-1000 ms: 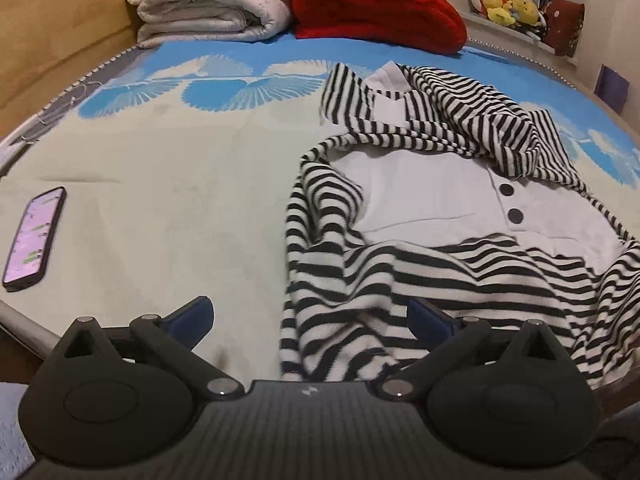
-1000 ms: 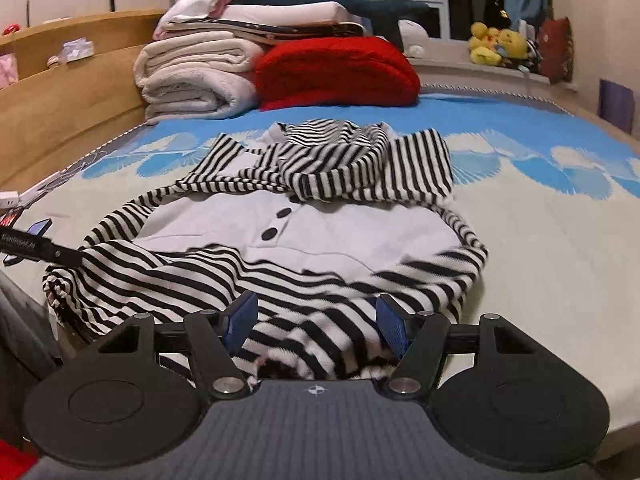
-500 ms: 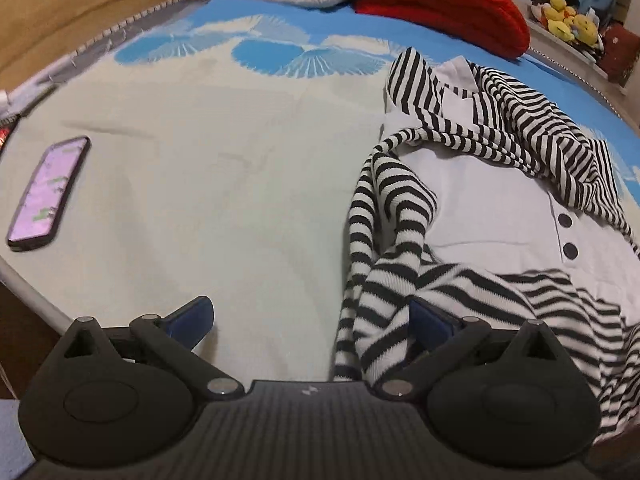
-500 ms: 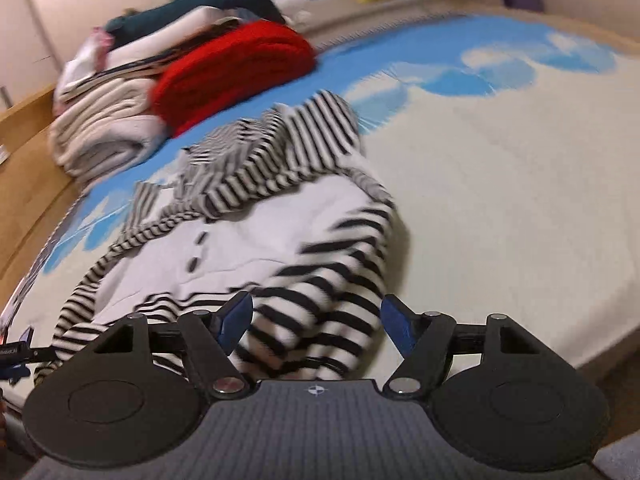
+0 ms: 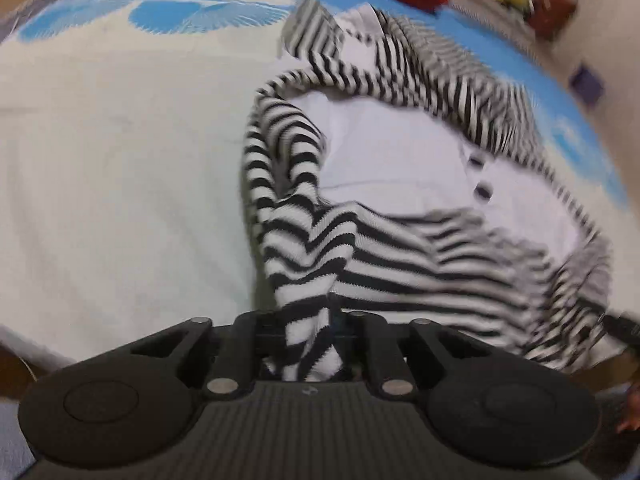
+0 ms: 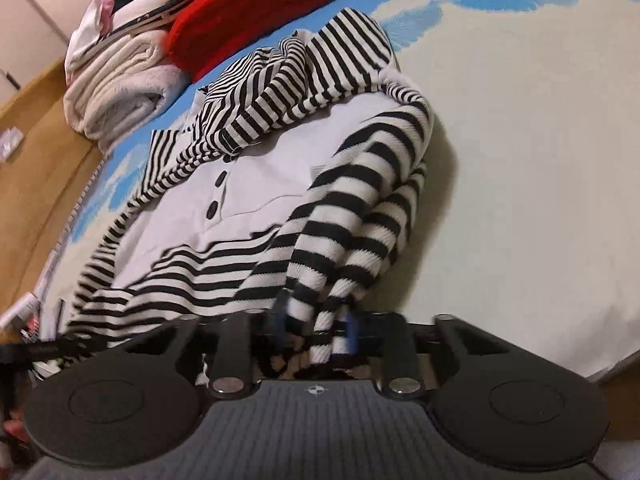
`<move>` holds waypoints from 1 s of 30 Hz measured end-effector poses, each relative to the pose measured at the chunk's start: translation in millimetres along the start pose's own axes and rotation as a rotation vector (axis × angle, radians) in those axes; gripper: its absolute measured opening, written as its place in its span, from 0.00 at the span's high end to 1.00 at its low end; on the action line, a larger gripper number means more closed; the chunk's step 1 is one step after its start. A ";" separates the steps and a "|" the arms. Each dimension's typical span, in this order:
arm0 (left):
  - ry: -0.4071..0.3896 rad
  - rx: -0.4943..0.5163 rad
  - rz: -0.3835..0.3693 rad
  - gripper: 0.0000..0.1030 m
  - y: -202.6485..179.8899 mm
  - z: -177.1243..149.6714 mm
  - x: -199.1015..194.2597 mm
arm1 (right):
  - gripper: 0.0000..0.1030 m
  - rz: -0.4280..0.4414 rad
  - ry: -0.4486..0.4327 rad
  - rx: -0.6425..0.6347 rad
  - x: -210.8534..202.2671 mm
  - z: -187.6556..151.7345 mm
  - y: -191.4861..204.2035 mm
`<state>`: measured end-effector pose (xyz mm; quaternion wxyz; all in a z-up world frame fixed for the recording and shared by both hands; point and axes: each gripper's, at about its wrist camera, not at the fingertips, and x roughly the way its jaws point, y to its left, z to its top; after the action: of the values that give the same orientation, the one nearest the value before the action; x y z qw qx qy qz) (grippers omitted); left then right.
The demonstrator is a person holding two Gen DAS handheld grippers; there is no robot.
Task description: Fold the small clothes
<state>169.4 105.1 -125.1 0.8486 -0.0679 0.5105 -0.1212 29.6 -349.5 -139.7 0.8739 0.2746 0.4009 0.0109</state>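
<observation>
A small black-and-white striped hooded top (image 5: 400, 168) with a plain white chest panel and two dark buttons lies on the bed; it also shows in the right wrist view (image 6: 280, 160). My left gripper (image 5: 310, 332) is shut on the top's near left striped corner. My right gripper (image 6: 316, 328) is shut on the bunched striped fabric at the near right corner. Both held corners are drawn toward the cameras at the bed's near edge. The fingertips are hidden in the cloth.
The bed cover (image 5: 120, 160) is pale with blue leaf prints. A red cushion (image 6: 248, 12) and folded pale blankets (image 6: 120, 88) are stacked at the bed's far end. A wooden side board (image 6: 36, 152) runs along the left.
Both grippers have closed from open onto the top's near corners. The left view has shifted right, so the phone has left it. The fabric has bunched toward the grippers.
</observation>
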 end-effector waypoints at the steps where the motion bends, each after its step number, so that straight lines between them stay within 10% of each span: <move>1: -0.019 -0.013 -0.015 0.90 2.2 -1.5 -10.7 | 0.86 0.017 -0.021 0.002 -10.8 2.9 0.9; 16: -0.041 -0.048 -0.191 0.91 -7.9 -63.6 -153.1 | 0.87 0.161 -0.114 0.143 -184.1 -23.8 -1.0; 26: -0.172 -0.066 -0.142 0.89 -31.1 151.4 -92.3 | 0.87 0.174 -0.275 0.281 -105.1 160.6 28.8; 30: -0.174 -0.097 -0.018 0.61 -38.9 252.4 4.8 | 0.78 0.054 -0.257 0.377 6.4 250.2 24.3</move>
<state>389.0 64.2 -1.4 0.8842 -0.1240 0.4397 -0.0977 215.6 -445.3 -0.2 0.8505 0.4429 0.2735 -0.0758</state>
